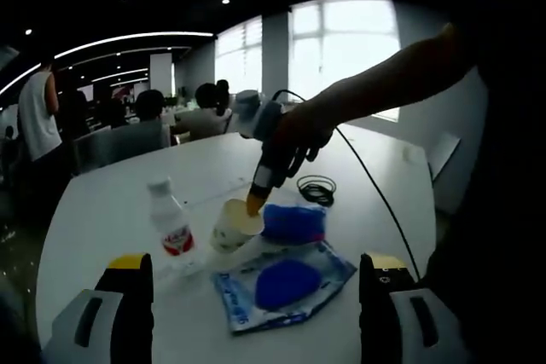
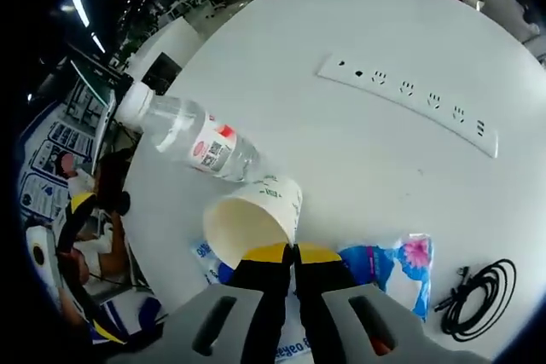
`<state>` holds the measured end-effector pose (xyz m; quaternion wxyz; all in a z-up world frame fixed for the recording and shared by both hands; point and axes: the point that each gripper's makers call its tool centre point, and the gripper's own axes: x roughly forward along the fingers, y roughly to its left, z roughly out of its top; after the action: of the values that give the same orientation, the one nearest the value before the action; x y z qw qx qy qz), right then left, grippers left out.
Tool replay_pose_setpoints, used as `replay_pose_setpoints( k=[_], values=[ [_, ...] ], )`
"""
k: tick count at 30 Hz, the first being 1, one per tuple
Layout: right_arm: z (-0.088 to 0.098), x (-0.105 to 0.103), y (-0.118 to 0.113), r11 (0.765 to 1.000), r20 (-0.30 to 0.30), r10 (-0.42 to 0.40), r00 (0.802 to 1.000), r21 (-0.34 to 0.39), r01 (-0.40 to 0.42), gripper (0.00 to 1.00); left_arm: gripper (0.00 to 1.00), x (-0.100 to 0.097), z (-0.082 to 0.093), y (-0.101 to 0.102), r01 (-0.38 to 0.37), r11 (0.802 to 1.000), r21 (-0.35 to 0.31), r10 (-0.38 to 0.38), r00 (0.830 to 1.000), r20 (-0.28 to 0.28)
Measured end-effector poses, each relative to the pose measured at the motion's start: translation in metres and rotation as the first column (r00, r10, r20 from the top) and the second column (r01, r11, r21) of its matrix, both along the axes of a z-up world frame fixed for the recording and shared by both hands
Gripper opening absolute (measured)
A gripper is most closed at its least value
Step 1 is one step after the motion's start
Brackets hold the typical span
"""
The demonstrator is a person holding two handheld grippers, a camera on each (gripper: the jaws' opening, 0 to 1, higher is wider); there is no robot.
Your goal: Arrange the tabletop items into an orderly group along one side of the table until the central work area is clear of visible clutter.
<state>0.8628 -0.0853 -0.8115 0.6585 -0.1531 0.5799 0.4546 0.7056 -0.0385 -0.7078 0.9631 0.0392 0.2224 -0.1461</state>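
The right gripper [image 2: 294, 255] is clenched on the rim of the paper cup [image 2: 253, 217] — its yellow-tipped jaws meet at the cup's lip, seen at six o'clock in the right gripper view. The cup is tipped, its open mouth turned toward the camera. In the left gripper view the same gripper [image 1: 254, 205] comes down from one o'clock in a person's hand [image 1: 294, 138], its tip at the rim of the cup [image 1: 234, 226].

The left gripper [image 1: 254, 283] is released, its two jaws standing wide apart at seven and five o'clock of its own view with nothing between them, above the white counter [image 1: 111, 202].

Around the cup: a clear water bottle [image 2: 189, 138] with a red-and-white label lies at eleven o'clock of it in the right gripper view, touching or nearly touching the cup wall; in the left gripper view the bottle [image 1: 171, 226] stands just beside the cup at nine o'clock. A blue tissue packet [image 2: 394, 268] sits at four o'clock of the cup, and a flat clear packet with a blue disc [image 1: 284, 283] lies at five o'clock in the left gripper view. A coiled black cable [image 2: 480, 298] rests farther out — beyond the tissue packet. A white power strip [image 2: 408, 101] lies on the counter at one o'clock, well apart from the rest.

People sit and stand in the background [image 1: 38, 112] of the left gripper view.
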Motion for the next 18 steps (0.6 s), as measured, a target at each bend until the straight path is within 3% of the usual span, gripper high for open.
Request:
replay_pose_setpoints(
  k=[18],
  values=[
    [-0.0058, 0.0072, 0.0061, 1.000, -0.012, -0.027, 1.000, -0.009, 0.027, 0.00, 0.99, 0.0029, -0.0059, 0.0045, -0.004, 1.000, -0.007, 0.004, 1.000, -0.017]
  ],
)
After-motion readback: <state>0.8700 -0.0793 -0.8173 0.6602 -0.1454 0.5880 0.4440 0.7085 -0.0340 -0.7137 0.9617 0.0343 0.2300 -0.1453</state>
